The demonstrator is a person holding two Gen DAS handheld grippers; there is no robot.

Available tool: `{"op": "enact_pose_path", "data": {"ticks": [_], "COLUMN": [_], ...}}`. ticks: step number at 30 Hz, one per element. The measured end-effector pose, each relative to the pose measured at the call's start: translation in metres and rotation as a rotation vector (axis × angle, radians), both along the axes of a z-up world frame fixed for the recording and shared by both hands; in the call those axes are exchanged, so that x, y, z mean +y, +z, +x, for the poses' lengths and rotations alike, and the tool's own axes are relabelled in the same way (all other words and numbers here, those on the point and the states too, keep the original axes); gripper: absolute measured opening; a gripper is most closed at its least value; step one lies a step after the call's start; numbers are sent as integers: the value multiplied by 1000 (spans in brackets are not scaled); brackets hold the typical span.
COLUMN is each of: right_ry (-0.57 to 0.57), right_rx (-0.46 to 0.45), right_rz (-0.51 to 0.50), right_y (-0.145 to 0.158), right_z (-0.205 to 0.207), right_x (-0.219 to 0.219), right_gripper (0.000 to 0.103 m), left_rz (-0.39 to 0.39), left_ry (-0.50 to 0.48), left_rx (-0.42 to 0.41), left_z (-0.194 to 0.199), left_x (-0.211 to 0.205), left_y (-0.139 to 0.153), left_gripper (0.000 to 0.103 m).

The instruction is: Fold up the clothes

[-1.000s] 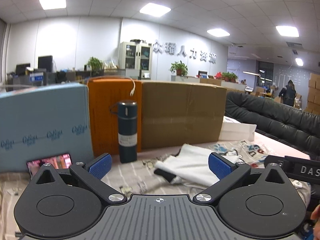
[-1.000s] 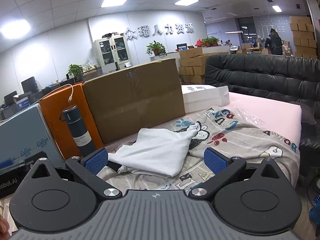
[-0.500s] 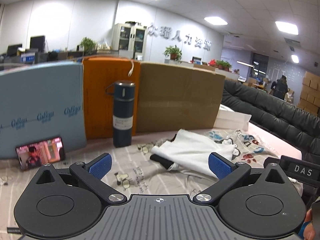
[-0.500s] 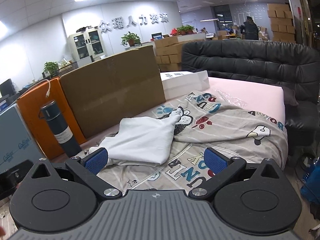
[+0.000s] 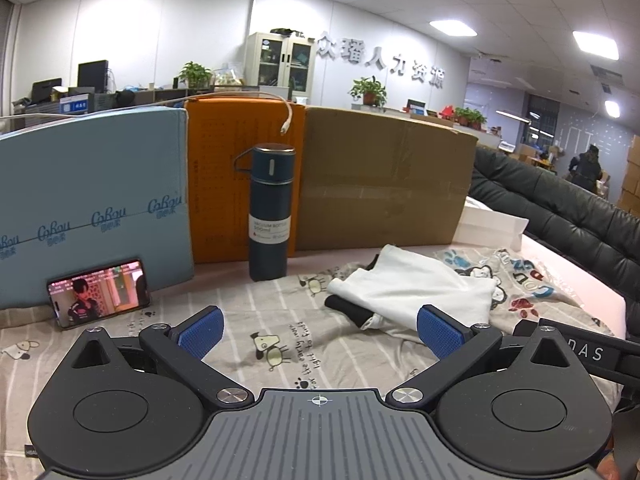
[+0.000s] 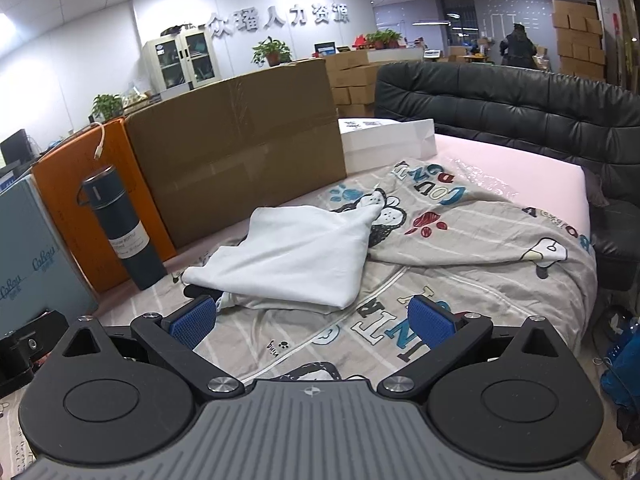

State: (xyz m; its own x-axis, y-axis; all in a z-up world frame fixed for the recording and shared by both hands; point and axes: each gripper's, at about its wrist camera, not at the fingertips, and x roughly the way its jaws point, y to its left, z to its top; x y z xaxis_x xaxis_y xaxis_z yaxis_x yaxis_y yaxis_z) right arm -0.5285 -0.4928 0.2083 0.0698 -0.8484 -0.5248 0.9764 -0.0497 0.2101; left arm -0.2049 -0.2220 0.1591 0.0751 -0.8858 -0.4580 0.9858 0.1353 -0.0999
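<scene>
Standing behind the white garment [image 6: 296, 256]: flask [image 5: 270, 212], brown box [image 5: 384, 180]; both grippers spread, empty.

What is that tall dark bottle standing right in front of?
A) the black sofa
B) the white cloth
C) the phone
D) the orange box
D: the dark bottle stands upright against the orange box, between the blue and brown boxes.
</scene>
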Motion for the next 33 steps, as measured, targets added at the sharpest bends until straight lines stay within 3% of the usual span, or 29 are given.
{"op": "enact_pose_path", "data": {"ticks": [33], "right_ry": [23], "right_rx": [-10], "right_rz": [31], "right_y": [-4], "right_z": [3], "right_x": [-5], "right_gripper": [103], "left_rz": [11], "left_ry": [9], "left_rx": [-14], "left_z": [1], "left_x": [8], "left_y": [2], "left_gripper": [103]}}
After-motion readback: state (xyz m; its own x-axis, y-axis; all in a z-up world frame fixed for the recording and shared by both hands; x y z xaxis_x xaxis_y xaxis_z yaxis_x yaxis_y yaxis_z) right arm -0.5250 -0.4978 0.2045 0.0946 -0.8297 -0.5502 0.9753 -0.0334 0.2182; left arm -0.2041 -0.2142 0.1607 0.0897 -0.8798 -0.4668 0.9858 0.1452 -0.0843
